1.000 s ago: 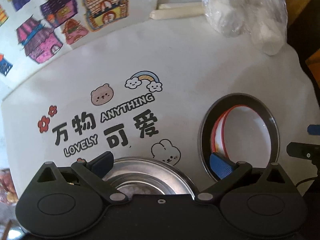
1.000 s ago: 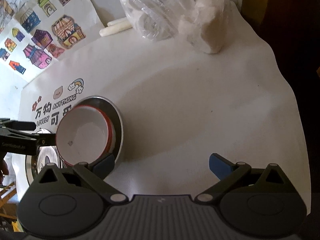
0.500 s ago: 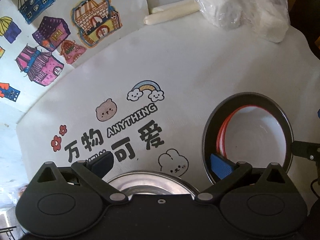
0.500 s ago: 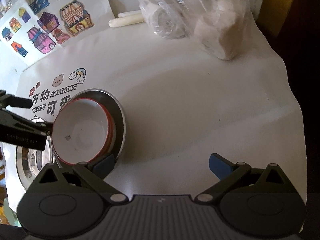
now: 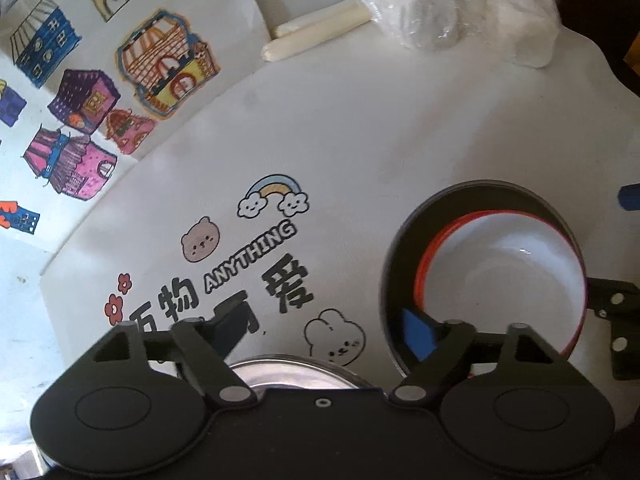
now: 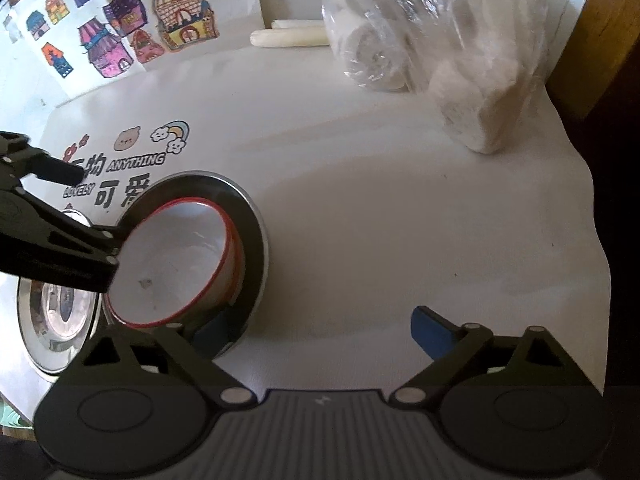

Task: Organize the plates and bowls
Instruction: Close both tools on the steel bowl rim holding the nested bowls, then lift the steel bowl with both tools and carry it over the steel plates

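Note:
A white bowl with a red rim (image 5: 504, 280) (image 6: 176, 264) sits inside a steel plate (image 5: 404, 264) (image 6: 256, 232) on the white table. A second steel plate (image 5: 296, 372) (image 6: 52, 320) lies to its left, partly hidden under my left gripper. My left gripper (image 5: 324, 328) is open and empty, above both plates; its right pad (image 5: 416, 332) is over the plate with the bowl. My right gripper (image 6: 320, 332) is open and empty, its left pad (image 6: 212, 332) at that plate's near rim.
A clear bag of white rolls (image 5: 460, 8) (image 6: 440, 48) stands at the back right. Two cream sticks (image 5: 316, 34) (image 6: 288, 36) lie by the wall. House drawings (image 5: 80, 112) cover the back left. The table's right edge (image 6: 592, 240) drops off into dark.
Both grippers have risen and pulled back, so the bowl and plates sit lower in view. The bowl stays in the steel plate. Both grippers stay open.

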Available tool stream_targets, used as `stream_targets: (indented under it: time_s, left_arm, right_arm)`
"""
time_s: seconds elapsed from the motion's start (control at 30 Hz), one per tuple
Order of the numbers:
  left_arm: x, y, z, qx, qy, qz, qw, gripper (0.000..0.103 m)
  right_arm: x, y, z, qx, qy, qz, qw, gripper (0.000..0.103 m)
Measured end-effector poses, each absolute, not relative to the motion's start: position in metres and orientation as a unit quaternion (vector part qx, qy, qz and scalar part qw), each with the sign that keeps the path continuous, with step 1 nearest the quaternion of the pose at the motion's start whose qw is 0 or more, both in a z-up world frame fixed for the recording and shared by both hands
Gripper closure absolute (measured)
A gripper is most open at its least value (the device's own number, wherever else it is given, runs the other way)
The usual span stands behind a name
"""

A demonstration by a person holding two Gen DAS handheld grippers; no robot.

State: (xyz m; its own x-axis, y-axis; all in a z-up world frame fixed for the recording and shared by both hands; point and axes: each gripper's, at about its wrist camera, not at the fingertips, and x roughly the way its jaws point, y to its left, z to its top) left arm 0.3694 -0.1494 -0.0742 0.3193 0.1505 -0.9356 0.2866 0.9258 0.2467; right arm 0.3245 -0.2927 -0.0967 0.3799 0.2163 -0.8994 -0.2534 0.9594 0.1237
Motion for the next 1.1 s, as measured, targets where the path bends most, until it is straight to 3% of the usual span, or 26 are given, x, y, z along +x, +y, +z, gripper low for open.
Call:
stream_targets:
  time_s: [0.17, 0.5, 0.57, 0.73, 1.1]
  left_arm:
    - [0.367, -0.15, -0.073, 0.172, 0.584, -0.052, 0.792, 0.034]
    - [0.363, -0.143, -0.078, 0.063, 0.608, -0.097, 0.785, 0.092]
    - [0.362, -0.143, -0.079, 0.051, 0.609, -0.097, 0.786, 0.092]
    - [0.36, -0.138, -0.082, 0.014, 0.613, -0.097, 0.784, 0.093]
    - [0.362, -0.131, -0.087, -0.043, 0.62, -0.071, 0.781, 0.093]
  right_arm:
    - [0.324, -0.295, -0.095, -0.007, 0.534, 0.157, 0.831, 0.022]
    - [0.326, -0.3, -0.094, 0.037, 0.538, 0.196, 0.819, 0.054]
    - [0.326, -0.3, -0.094, 0.046, 0.541, 0.201, 0.816, 0.067]
    - [0.33, -0.299, -0.095, 0.06, 0.549, 0.21, 0.807, 0.085]
    - [0.342, -0.311, -0.106, 0.135, 0.584, 0.197, 0.776, 0.087]
